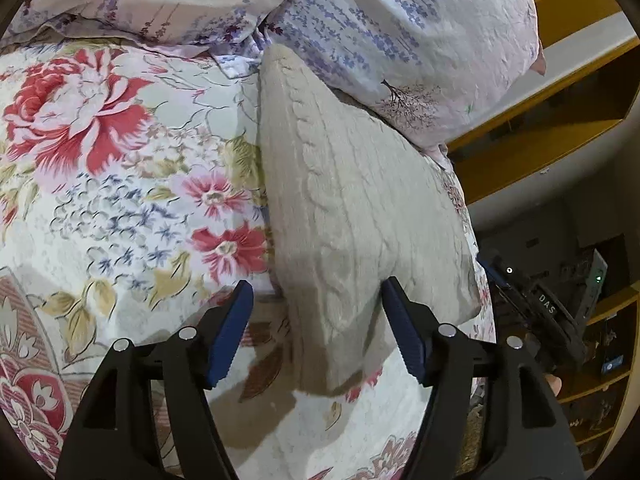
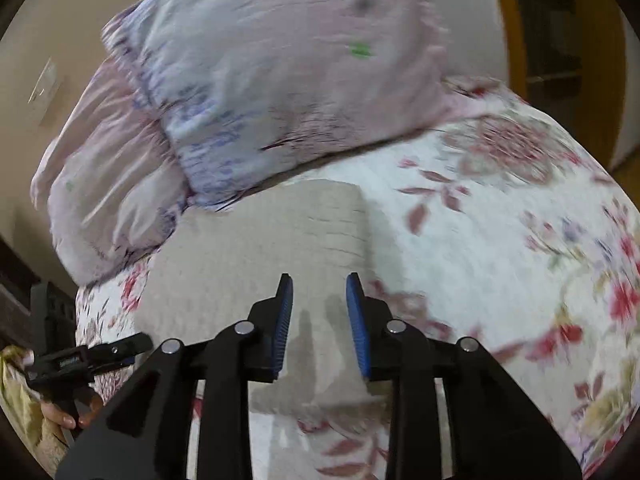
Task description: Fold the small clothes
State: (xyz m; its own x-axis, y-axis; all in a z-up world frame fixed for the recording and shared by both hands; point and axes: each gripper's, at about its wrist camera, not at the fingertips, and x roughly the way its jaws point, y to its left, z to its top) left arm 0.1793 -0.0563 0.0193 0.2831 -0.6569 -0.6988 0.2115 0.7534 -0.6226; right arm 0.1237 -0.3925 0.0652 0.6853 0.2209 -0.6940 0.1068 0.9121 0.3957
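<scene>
While pillows crowd it, folded sweater seemingly lies free.

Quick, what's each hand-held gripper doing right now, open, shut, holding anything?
Left hand-held gripper: open, empty, over the knit.
Right hand-held gripper: open, narrower gap, empty, above the knit.

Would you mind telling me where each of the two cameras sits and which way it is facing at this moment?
Left wrist: on the left gripper, looking forward and down at the folded cream knit garment on the floral bedspread; its open fingers show, the right gripper at the right edge.
Right wrist: on the right gripper, blurred, over the same garment; the left gripper and a hand show lower left.
Shared: garment, bedspread, lavender pillow.
</scene>
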